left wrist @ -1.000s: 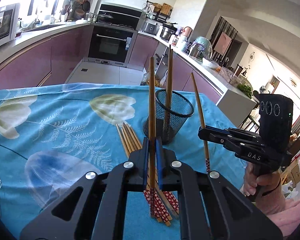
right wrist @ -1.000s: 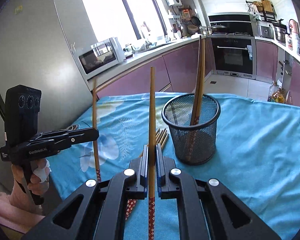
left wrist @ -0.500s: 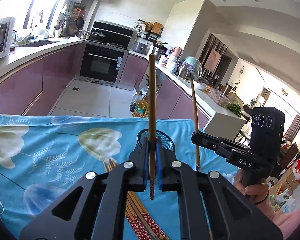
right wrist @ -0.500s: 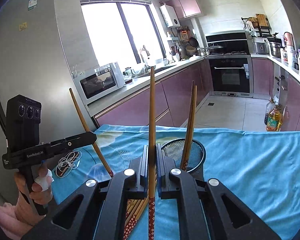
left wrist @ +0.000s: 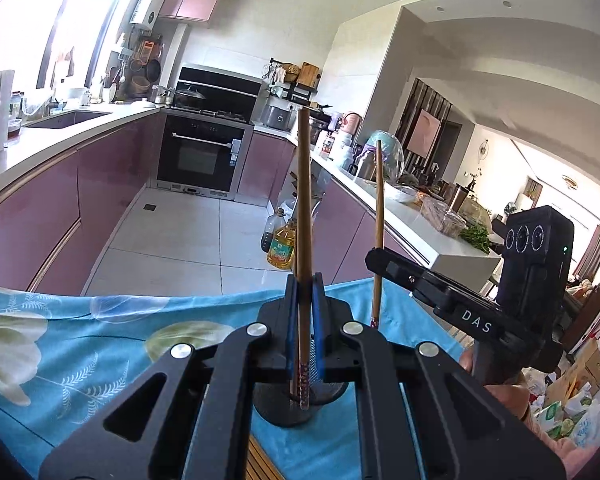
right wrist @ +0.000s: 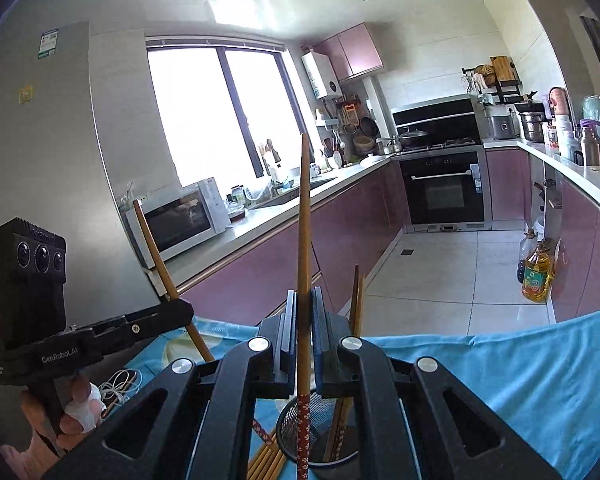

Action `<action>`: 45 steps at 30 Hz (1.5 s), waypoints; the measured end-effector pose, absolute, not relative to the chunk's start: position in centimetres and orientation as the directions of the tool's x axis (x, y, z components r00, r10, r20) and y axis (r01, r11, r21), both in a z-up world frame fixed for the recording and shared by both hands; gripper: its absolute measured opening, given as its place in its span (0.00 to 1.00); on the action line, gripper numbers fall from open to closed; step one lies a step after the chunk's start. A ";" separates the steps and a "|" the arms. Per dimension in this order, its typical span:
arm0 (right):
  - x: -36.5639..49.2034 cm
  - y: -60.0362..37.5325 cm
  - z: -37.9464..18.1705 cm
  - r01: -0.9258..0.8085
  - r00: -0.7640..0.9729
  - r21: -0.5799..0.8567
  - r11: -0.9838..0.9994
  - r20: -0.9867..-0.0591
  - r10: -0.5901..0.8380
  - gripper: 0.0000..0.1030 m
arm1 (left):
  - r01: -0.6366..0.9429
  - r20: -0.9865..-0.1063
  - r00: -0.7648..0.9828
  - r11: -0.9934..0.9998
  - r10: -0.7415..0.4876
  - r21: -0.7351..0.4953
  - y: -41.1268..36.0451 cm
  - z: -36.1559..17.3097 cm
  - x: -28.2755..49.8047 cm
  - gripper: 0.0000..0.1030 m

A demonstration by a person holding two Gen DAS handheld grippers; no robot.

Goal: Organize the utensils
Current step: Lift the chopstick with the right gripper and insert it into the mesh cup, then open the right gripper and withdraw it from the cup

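My left gripper [left wrist: 304, 296] is shut on one wooden chopstick [left wrist: 303, 200], which stands upright with its red patterned end down over the black mesh cup [left wrist: 296, 404]. My right gripper [right wrist: 303, 308] is shut on a second chopstick [right wrist: 304, 220], also upright, its patterned end hanging at the mesh cup [right wrist: 324, 412]. Two chopsticks [right wrist: 355, 300] stand in that cup. Each view shows the other gripper from the side: the right gripper [left wrist: 374, 258] with its chopstick [left wrist: 378, 200], and the left gripper [right wrist: 186, 312] with its tilted chopstick [right wrist: 156, 248]. Several loose chopsticks [right wrist: 266, 460] lie beside the cup.
The table wears a blue floral cloth [left wrist: 80, 340], and its far edge drops to the tiled kitchen floor. A white cable [right wrist: 120, 384] lies on the cloth near the hand holding the left gripper. Purple cabinets, an oven and a bottle of oil [right wrist: 536, 276] stand well beyond.
Both grippers have risen with their chopsticks, lifting them off the cloth. The mesh cup has slid from mid-frame to low under the jaws in both views.
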State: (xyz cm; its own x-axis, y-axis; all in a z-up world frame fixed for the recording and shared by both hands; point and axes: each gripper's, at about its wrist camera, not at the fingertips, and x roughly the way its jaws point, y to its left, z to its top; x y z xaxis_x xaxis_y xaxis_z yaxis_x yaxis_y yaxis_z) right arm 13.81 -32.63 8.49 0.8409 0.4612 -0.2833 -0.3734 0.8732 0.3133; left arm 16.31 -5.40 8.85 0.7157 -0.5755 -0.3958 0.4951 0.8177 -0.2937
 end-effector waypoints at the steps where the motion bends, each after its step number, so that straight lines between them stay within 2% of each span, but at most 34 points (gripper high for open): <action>1: 14.2 -32.6 8.4 -0.368 0.842 0.317 0.874 -0.284 0.458 0.06 | 0.490 -0.404 0.720 0.825 -0.565 -0.280 -5.8 8.8 16.6 0.07; 6: 15.6 -32.5 7.1 -0.338 0.846 0.324 0.884 -0.308 0.436 0.06 | 0.484 -0.429 0.712 0.831 -0.557 -0.275 -7.1 8.5 18.3 0.07; 13: 16.2 -32.5 5.9 -0.318 0.843 0.335 0.887 -0.327 0.426 0.06 | 0.513 -0.379 0.708 0.803 -0.596 -0.305 -7.2 9.8 18.6 0.07; 16: 16.4 -32.5 5.9 -0.313 0.844 0.340 0.887 -0.329 0.424 0.06 | 0.516 -0.383 0.708 0.805 -0.593 -0.292 -7.3 9.9 19.0 0.07; 23: 17.0 -32.1 4.2 -0.309 0.808 0.337 0.889 -0.399 0.433 0.06 | 0.515 -0.493 0.661 0.820 -0.566 -0.251 -8.6 7.3 20.1 0.07; 29: 18.0 -31.7 2.1 -0.296 0.737 0.326 0.898 -0.520 0.432 0.06 | 0.535 -0.610 0.582 0.818 -0.537 -0.210 -10.8 3.6 21.4 0.07; 32: 18.3 -31.6 1.4 -0.271 0.721 0.318 0.908 -0.558 0.411 0.11 | 0.521 -0.641 0.579 0.833 -0.505 -0.186 -11.5 2.0 22.1 0.08; 36: 18.0 -32.0 1.5 -0.259 0.737 0.319 0.912 -0.545 0.400 0.22 | 0.508 -0.648 0.581 0.841 -0.493 -0.184 -11.6 0.8 22.4 0.09; 39: 17.6 -32.0 1.7 -0.264 0.737 0.328 0.907 -0.538 0.409 0.23 | 0.504 -0.634 0.591 0.842 -0.498 -0.192 -11.2 0.5 22.0 0.10; 42: 16.8 -31.8 2.0 -0.278 0.741 0.319 0.906 -0.529 0.413 0.23 | 0.489 -0.615 0.614 0.850 -0.495 -0.195 -10.1 0.3 21.1 0.16; 45: 15.8 -31.5 2.2 -0.298 0.748 0.300 0.906 -0.517 0.416 0.31 | 0.467 -0.589 0.654 0.866 -0.475 -0.180 -8.9 0.4 19.7 0.26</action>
